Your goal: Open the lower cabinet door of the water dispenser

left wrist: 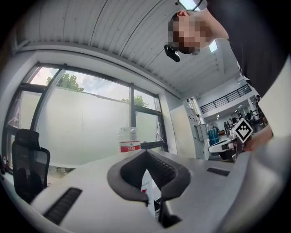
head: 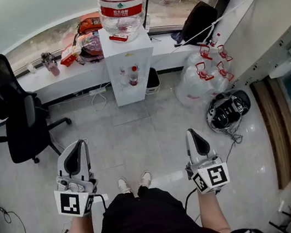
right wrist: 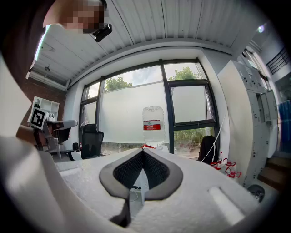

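Note:
The white water dispenser (head: 129,68) stands against the window ledge, a big clear bottle (head: 121,3) with a red label upside down on top of it. Its lower cabinet door (head: 129,91) faces me and looks closed. My left gripper (head: 81,143) and right gripper (head: 190,132) are held side by side over the tiled floor, well short of the dispenser, both shut and empty. In the left gripper view the left gripper (left wrist: 145,153) has its tips together below the bottle (left wrist: 128,140). In the right gripper view the right gripper (right wrist: 143,151) is shut too, pointing at the bottle (right wrist: 153,124).
A black office chair (head: 13,111) stands to the left. Snack bags (head: 84,40) lie on the window ledge. A small bin (head: 152,79) sits right of the dispenser. Further right are a black backpack (head: 198,20), white plastic bags (head: 200,78) and a round black device (head: 227,110) on the floor.

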The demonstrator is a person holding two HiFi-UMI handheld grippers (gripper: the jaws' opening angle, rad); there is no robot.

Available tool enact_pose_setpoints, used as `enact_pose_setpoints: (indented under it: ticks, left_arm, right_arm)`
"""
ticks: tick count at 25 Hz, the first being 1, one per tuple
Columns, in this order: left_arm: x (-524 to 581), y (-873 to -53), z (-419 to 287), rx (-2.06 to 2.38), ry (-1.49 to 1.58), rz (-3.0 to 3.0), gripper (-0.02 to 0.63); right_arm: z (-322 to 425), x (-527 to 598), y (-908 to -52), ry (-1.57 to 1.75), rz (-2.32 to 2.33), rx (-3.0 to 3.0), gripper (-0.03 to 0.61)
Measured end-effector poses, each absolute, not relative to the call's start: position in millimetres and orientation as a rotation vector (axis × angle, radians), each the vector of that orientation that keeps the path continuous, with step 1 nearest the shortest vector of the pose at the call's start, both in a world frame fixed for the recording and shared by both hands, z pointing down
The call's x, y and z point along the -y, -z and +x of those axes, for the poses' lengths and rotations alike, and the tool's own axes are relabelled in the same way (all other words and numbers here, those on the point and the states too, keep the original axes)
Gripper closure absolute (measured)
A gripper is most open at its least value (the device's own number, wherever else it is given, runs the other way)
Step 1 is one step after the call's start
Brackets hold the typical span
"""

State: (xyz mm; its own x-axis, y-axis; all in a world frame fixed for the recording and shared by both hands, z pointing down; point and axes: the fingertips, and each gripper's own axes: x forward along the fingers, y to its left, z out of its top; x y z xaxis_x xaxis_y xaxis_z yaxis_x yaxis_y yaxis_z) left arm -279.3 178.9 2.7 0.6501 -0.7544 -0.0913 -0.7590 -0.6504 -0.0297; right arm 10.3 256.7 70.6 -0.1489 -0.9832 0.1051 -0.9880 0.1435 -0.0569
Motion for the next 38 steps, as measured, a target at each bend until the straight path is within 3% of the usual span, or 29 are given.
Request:
enact_pose_setpoints:
  ticks: [22, 38]
  left_arm:
    - [-180.0, -8.6, -238.4, -1.317, -0.107, -2.771, 0.606]
    - [-8.4, -17.9, -195.3, -1.188, -0.216, -2.902, 0.606]
  right_arm:
    - [43.2, -247.8, -80.5, -0.269, 1.993, 2.468, 0.574]
    - [71.3, -102.3, -67.0, -0.219, 2.057, 2.32, 0.574]
